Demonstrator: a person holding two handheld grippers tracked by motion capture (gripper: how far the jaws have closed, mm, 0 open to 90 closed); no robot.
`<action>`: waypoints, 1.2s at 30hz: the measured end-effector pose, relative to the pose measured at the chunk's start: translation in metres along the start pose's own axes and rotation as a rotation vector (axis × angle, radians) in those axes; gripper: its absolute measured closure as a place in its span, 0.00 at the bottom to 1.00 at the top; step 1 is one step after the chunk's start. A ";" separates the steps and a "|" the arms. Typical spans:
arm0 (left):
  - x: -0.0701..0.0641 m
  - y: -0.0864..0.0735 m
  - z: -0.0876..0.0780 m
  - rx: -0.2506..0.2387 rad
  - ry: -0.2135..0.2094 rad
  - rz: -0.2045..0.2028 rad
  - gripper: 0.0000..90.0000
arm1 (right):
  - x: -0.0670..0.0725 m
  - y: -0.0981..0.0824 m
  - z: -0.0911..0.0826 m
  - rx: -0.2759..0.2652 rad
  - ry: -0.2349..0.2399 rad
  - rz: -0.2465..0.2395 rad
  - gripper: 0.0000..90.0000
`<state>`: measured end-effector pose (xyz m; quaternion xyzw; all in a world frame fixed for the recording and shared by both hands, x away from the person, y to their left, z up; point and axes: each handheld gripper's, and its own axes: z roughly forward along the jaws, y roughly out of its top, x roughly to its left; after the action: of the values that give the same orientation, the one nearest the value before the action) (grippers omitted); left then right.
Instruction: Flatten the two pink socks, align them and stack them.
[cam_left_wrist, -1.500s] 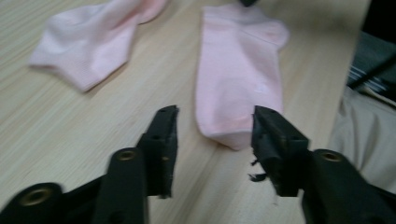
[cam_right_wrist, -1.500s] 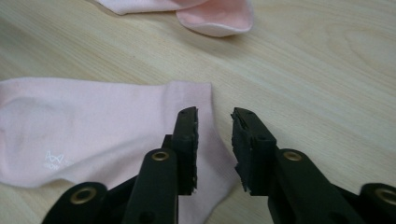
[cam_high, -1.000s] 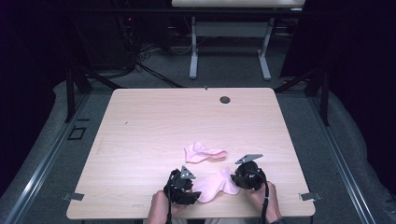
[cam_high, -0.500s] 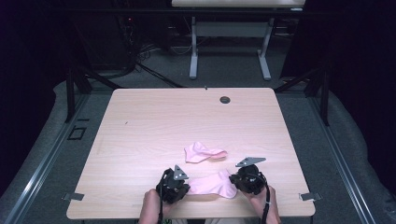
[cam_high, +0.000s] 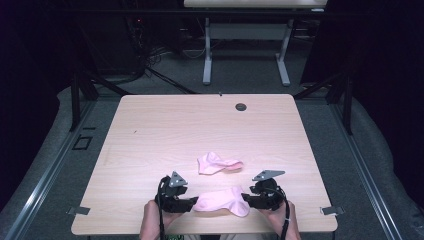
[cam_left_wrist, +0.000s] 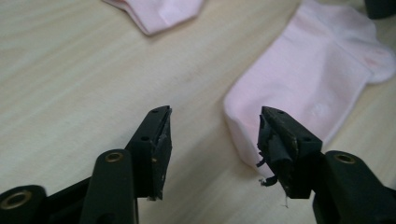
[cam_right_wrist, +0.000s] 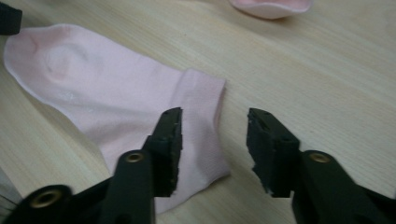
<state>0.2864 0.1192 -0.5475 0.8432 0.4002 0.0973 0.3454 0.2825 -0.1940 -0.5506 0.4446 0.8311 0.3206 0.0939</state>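
Near the table (cam_high: 150, 130) front edge, left gripper (cam_high: 192, 203) and right gripper (cam_high: 244, 199) have just opened, releasing the flat pink sock (cam_high: 222, 201); a second sock (cam_high: 216, 162) lies just beyond

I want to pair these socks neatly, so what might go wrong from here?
The flat sock lies close to the table's near edge, so a tug may drag it off. Both grippers, left and right, have just opened with no cloth gripped. The other sock is crumpled and would match badly.

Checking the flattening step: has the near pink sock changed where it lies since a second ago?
Yes. The near sock now lies stretched leftward along the table's near edge.
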 end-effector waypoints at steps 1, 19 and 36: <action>0.003 0.004 0.000 -0.004 0.010 -0.002 0.46 | -0.001 0.000 -0.001 -0.009 0.002 0.004 0.50; 0.017 0.063 0.063 0.062 0.098 0.006 0.60 | -0.023 0.025 -0.012 -0.078 -0.057 -0.007 0.44; 0.022 0.066 0.080 0.085 0.123 0.064 0.92 | -0.040 0.080 0.060 0.058 -0.040 -0.099 0.92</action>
<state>0.3765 0.0657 -0.5659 0.8620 0.3973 0.1428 0.2806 0.3868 -0.1670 -0.5536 0.4121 0.8588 0.2825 0.1135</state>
